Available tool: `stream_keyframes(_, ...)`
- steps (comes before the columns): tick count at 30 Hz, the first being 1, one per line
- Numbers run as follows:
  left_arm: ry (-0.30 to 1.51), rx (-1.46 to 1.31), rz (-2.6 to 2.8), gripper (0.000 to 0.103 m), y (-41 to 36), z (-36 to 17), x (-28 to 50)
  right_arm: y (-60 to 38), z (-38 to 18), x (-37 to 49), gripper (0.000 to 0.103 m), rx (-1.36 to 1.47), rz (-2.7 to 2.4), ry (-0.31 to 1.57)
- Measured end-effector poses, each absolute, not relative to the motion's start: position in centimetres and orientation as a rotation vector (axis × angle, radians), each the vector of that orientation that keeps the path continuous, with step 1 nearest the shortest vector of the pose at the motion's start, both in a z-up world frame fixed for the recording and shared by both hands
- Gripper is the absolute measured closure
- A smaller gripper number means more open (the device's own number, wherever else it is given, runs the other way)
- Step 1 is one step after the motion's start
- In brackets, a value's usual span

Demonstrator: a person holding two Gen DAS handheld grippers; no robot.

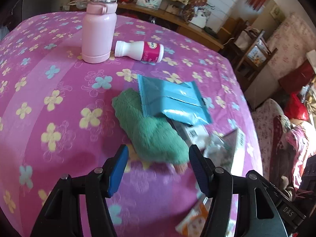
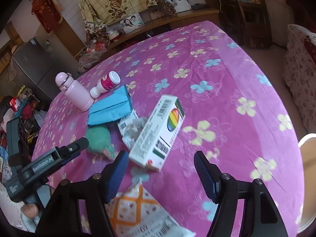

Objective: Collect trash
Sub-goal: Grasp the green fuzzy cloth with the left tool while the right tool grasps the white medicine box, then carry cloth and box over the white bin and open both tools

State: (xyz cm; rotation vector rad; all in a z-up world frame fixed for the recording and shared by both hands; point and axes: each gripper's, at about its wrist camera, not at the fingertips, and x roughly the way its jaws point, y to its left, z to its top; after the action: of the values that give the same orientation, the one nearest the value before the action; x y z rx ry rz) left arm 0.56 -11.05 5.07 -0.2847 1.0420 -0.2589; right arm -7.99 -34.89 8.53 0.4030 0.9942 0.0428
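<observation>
On the bed [image 1: 49,106], spread with a magenta sheet printed with pale yellow and blue flowers, a loose cluster of things lies near the middle. A smooth pink flask [image 1: 98,27] with a domed cap and a metal ring stands upright; just beside its base a small white plastic bottle [image 1: 139,50] with a magenta label lies on its side, neck toward the flask. Nearer, a flat, glossy teal wrapper [image 1: 171,100] with serrated end seams rests partly over a fuzzy green sock [image 1: 150,132], whose long axis runs from the middle of the bed toward the left gripper [image 1: 158,169]. That gripper's blue ribbed pads are spread wide, holding nothing, with the sock's end between and ahead of them.

In the right wrist view a white rectangular carton [image 2: 158,132] with a rainbow heart and a barcode sits tilted, its long axis running from the right gripper [image 2: 160,171] away toward the far side of the bed, one end raised over crumpled, greyish clear plastic [image 2: 134,130]. The right gripper is also released, its pads wide apart, the carton's near end just ahead between them. Beneath it lies a crinkled white packet [image 2: 134,211] with an orange lattice print. The left gripper's black body is visible at the left of this view.
</observation>
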Motion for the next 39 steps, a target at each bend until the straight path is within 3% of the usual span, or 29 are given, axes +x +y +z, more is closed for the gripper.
stream_keyframes(13, 1.062, -0.318, -0.253, 0.031, -12.4, 2.3, 3.3, -34.5, 5.3, -2.9, 0.031, 0.444, 0.040, 1.041)
stream_keyframes(14, 1.059, -0.315, -0.265, 0.034, -12.4, 2.2, 3.2, -34.5, 5.3, -3.1, 0.033, 0.437, 0.039, 1.032)
stream_keyframes(15, 1.057, -0.322, -0.290, 0.046, -12.4, 2.2, 3.1, -34.5, 5.5, -3.4, 0.045, 0.427, 0.049, 1.017)
stream_keyframes(17, 1.064, -0.329, -0.322, 0.052, -12.1, 2.4, 2.6, -34.5, 6.0, -4.0, 0.057, 0.420, 0.091, 0.991)
stream_keyframes(31, 1.007, -0.219, -0.407, 0.056, -9.2, 6.5, -5.7, -36.6, 9.6, -11.0, 0.065, 0.348, 0.102, 0.919)
stream_keyframes(39, 0.960, -0.205, -0.448, 0.056, -9.7, 9.1, -8.9, -38.0, 8.6, -14.0, 0.065, 0.311, 0.043, 0.992)
